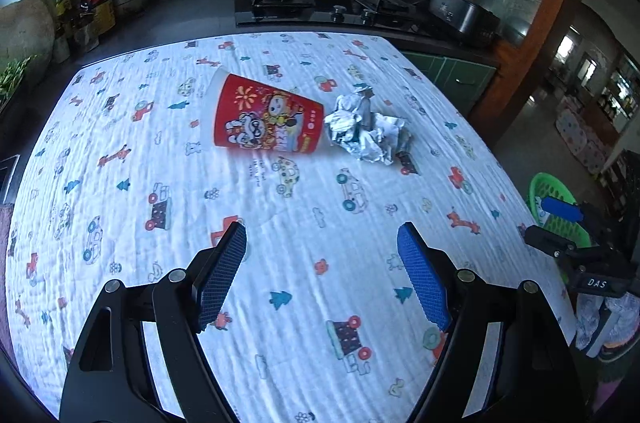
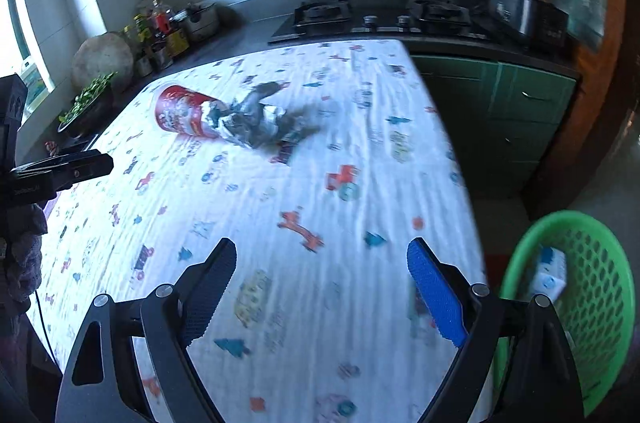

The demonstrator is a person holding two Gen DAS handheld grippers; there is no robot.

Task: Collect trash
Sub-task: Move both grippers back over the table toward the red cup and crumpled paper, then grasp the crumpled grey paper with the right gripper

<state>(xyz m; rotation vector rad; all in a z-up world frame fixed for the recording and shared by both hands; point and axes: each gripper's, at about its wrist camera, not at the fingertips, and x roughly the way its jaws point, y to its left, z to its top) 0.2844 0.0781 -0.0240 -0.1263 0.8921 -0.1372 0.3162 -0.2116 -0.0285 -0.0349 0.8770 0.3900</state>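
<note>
the left gripper (image 1: 322,235) and the right gripper (image 2: 320,251) both stand wide open and hold nothing. far ahead of the jaws the red paper cup (image 1: 267,117) lies on its side, touching the crumpled paper (image 1: 368,129), on a soft printed cloth (image 1: 160,143).

Crinkled cloth (image 1: 280,263) — glossy paper cup (image 1: 268,119)
</note>
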